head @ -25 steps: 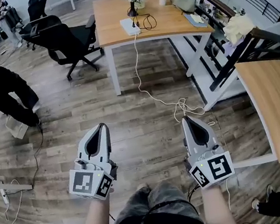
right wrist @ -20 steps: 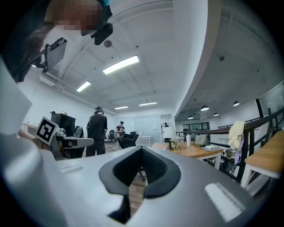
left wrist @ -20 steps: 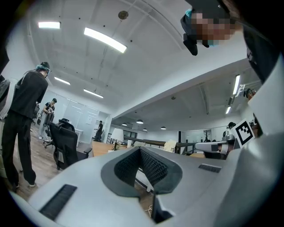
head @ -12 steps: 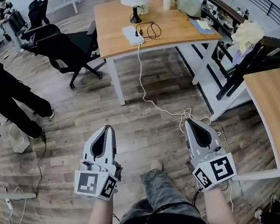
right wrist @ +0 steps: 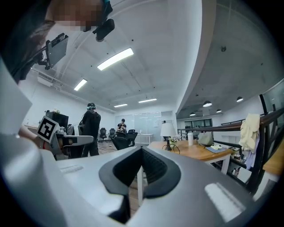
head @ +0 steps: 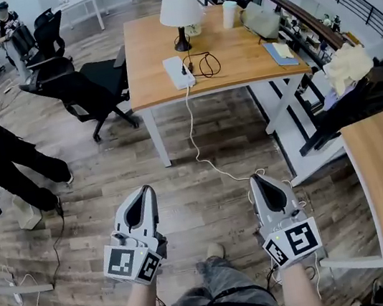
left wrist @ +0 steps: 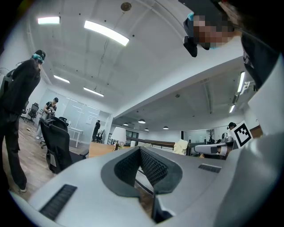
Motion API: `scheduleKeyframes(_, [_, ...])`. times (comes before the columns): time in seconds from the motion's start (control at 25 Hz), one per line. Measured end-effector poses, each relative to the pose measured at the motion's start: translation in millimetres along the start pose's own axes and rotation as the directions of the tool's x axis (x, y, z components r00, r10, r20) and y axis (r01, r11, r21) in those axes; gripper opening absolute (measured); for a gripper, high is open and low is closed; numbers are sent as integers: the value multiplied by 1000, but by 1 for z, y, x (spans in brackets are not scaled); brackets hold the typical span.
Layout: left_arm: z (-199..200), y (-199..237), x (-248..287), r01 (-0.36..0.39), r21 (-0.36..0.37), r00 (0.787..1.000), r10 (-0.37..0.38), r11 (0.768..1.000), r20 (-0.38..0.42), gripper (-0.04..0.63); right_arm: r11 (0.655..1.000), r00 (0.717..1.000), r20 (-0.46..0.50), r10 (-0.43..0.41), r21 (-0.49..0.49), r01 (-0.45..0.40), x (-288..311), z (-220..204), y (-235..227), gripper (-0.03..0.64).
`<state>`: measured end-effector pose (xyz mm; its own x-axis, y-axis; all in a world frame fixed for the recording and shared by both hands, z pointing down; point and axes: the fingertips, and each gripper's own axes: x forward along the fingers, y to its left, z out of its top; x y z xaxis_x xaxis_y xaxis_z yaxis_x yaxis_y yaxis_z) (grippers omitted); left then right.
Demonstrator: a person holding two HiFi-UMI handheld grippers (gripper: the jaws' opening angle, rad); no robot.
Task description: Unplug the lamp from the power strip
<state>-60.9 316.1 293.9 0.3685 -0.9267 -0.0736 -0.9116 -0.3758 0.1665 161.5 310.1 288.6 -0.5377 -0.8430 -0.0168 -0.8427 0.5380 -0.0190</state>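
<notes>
Approach is judged to be in hand: the left gripper (head: 144,191) is held closed and empty, well apart from the desk (head: 147,83), where the power strip (head: 178,72) lies beside the lamp (head: 178,9) with a black plug (head: 183,70) in it. Next, the desk must be reached and one gripper opened for the plug. The contents of the cup (head: 229,13) cannot be seen, and the right gripper (head: 257,177) is closed and empty.

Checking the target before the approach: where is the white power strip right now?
Head view, upper centre: the white power strip lies on the wooden table near its front edge, just in front of the white-shaded lamp.
</notes>
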Motion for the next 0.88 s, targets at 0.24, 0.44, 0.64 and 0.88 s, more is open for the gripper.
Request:
scheduleKeyframes(0.24, [-8, 14, 42, -25, -9, 1000, 25, 1000, -6, -3, 1000, 999, -20, 28, 9, -28, 38, -15, -21, 8])
scheduleKeyframes(0.44, [-6, 17, 71, -26, 4, 1000, 25, 1000, 4, -3, 998, 998, -21, 57, -4, -57, 67, -15, -33, 8])
scheduleKeyframes(0.64, [-7, 23, 90, -32, 10, 999, 32, 999, 4, -3, 998, 998, -16, 60, 11, -60, 87, -14, -44, 8])
scheduleKeyframes(0.88, [-13, 36, 118, -40, -16, 999, 40, 999, 6, -3, 997, 997, -32, 71, 14, -70, 115, -20, -57, 8])
